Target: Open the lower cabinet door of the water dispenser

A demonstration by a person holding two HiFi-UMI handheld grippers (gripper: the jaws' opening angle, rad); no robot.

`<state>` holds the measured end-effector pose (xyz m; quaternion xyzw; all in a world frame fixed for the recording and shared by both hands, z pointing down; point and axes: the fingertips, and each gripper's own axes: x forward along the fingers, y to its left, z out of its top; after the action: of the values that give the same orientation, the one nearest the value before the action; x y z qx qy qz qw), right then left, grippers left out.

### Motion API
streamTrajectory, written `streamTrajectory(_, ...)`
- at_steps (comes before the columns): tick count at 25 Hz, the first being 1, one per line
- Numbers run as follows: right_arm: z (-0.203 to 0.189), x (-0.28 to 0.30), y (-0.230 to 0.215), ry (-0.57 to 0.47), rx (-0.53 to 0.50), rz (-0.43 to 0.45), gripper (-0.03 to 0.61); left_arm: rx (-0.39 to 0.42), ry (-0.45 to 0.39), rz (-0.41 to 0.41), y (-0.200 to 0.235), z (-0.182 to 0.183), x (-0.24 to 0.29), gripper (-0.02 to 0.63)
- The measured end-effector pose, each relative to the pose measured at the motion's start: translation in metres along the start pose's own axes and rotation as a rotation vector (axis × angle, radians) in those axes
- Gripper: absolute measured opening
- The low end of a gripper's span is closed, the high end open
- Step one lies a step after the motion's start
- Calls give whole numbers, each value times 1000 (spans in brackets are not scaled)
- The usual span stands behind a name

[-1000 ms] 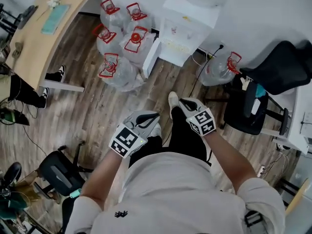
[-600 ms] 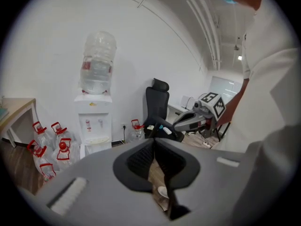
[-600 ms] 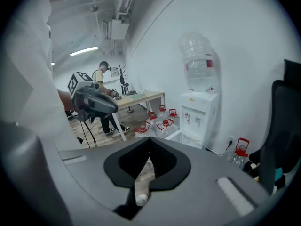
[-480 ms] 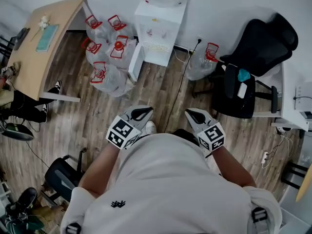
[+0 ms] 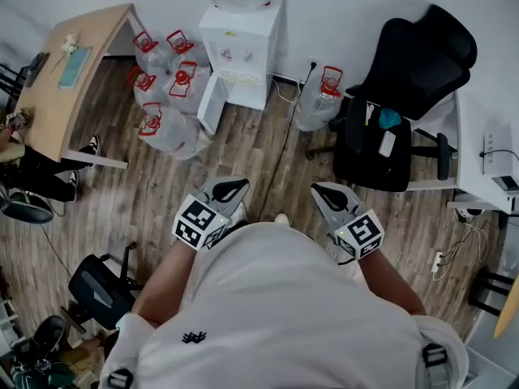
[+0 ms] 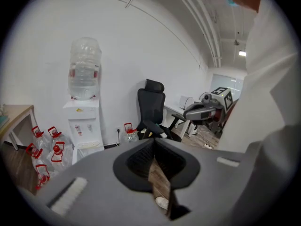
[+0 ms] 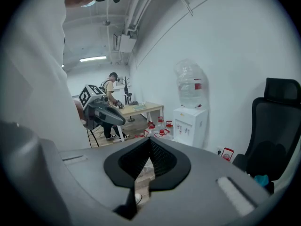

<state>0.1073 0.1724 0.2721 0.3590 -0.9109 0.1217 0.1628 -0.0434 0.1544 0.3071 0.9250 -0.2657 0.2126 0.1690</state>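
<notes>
The white water dispenser (image 5: 240, 49) stands against the far wall with a large bottle on top. A white panel (image 5: 210, 104) juts out from its lower left front and looks like the lower door swung open. Both grippers hang close to the person's body, well short of the dispenser. My left gripper (image 5: 229, 189) is shut with nothing in it, and so is my right gripper (image 5: 330, 192). In the left gripper view the dispenser (image 6: 85, 126) shows far beyond the left gripper (image 6: 154, 145). From the right gripper (image 7: 149, 142) the dispenser (image 7: 189, 125) appears equally distant.
Several red-capped water bottles (image 5: 162, 83) crowd the floor left of the dispenser, and one more (image 5: 321, 97) stands to its right. A black office chair (image 5: 397, 96) is at the right, a wooden desk (image 5: 69, 67) at the left, another chair (image 5: 97, 286) at the lower left.
The person has backed away from the dispenser and straightened up. Both grippers came back with the body and now sit farther apart, with the dispenser farther off.
</notes>
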Motion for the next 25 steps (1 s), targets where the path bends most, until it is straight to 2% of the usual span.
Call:
streamTrajectory(4, -11, -29, -4, -17, -2, 39, 2, 6, -7, 10, -36, 5, 16, 58)
streamTrajectory(10, -21, -60, -7, -27, -28, 87, 2, -27, 19, 34, -76, -5, 30, 58)
streamTrajectory(25, -38, -85, -16, -74, 1, 91, 2, -5, 66, 40, -107, -3, 51, 58)
